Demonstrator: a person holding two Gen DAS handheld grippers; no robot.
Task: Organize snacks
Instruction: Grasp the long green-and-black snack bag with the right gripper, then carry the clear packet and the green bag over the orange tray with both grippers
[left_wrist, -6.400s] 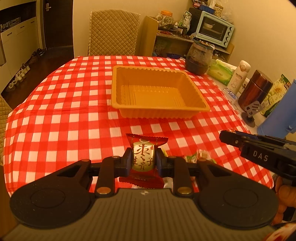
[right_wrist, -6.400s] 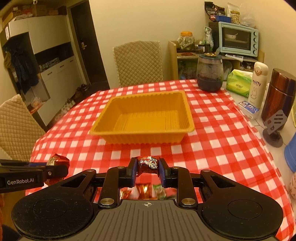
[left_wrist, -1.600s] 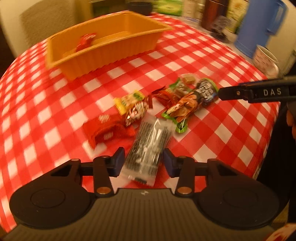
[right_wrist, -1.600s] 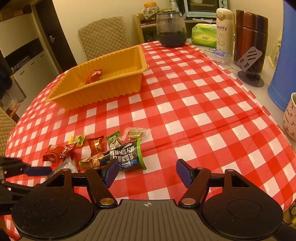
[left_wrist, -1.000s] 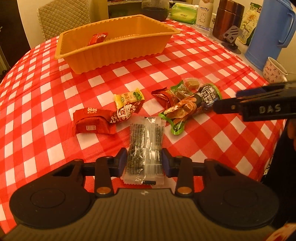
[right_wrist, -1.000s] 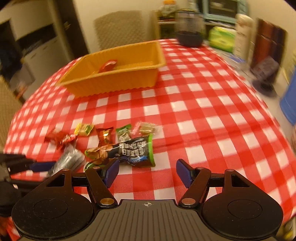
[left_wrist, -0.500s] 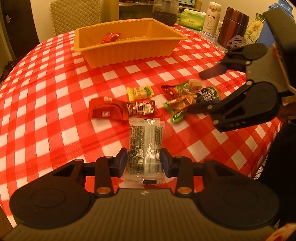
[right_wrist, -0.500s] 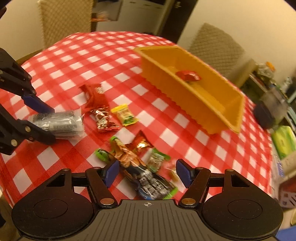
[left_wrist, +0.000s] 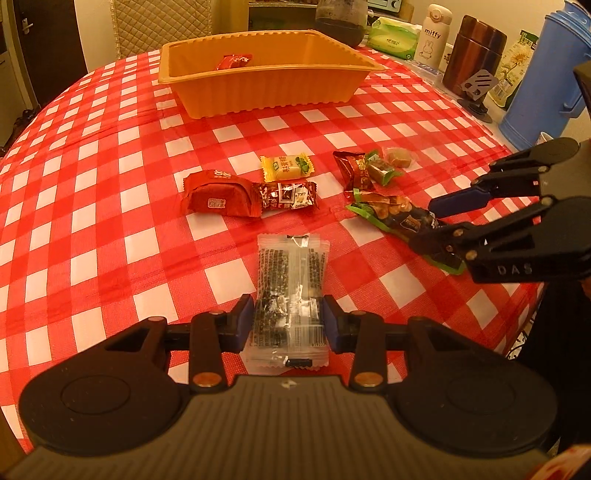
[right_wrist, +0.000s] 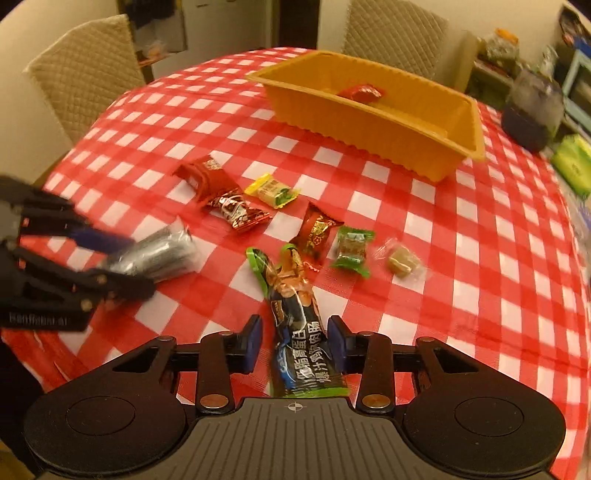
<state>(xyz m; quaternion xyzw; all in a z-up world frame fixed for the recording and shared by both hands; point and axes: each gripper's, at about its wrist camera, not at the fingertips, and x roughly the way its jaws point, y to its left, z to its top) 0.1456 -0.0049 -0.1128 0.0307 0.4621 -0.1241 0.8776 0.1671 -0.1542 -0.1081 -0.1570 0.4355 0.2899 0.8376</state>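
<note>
clear crinkly snack pack (left_wrist: 288, 291) clamped in left gripper (left_wrist: 287, 324), flat oblong.

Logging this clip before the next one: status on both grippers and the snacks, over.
Left gripper shut on clear seaweed packet. Right gripper open, straddling sausage stick. Orange tray holds one red candy. Nothing in the way.

A red-and-white checked cloth (left_wrist: 110, 206) covered the table. Taking the blue jug (left_wrist: 546, 74) at the far right edge as the mark, a copper-brown flask (left_wrist: 472, 51) stood just left of it, with a small grey slotted stand (left_wrist: 478, 86) in front of that flask. Further left came a white "miffy" bottle (left_wrist: 432, 37), then a green tissue pack (left_wrist: 391, 35), then a dark glass jar (left_wrist: 341, 20). A quilted chair (left_wrist: 162, 26) stood well left of the jug, behind the table.
</note>
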